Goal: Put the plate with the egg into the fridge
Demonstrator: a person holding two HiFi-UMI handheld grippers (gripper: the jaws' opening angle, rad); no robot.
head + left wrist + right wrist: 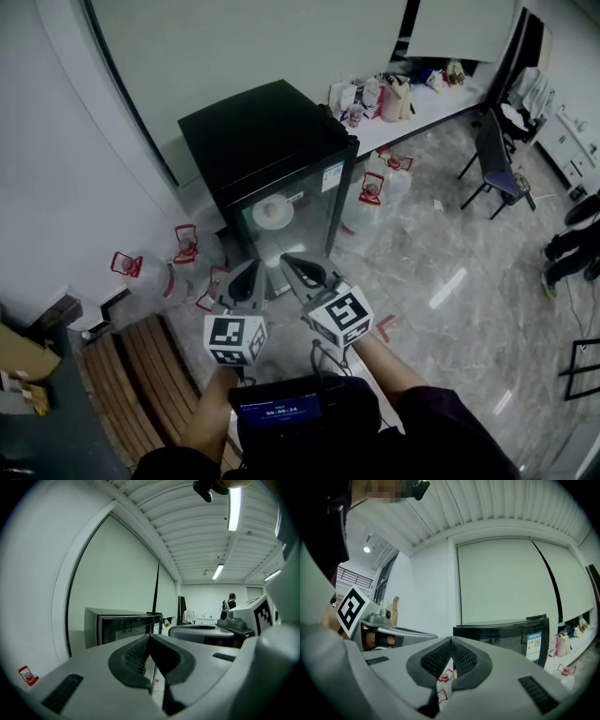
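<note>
Print on the fridge sticker (330, 176) is illegible.

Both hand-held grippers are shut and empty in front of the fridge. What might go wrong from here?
1. The plate shows through the glass door of the fridge, but whether the door is fully shut cannot be told; it may swing open.
2. Water jugs stand on the floor beside the fridge; a step could knock one.
3. The left hand-held gripper and right hand-held gripper sit close together and could bump.
</note>
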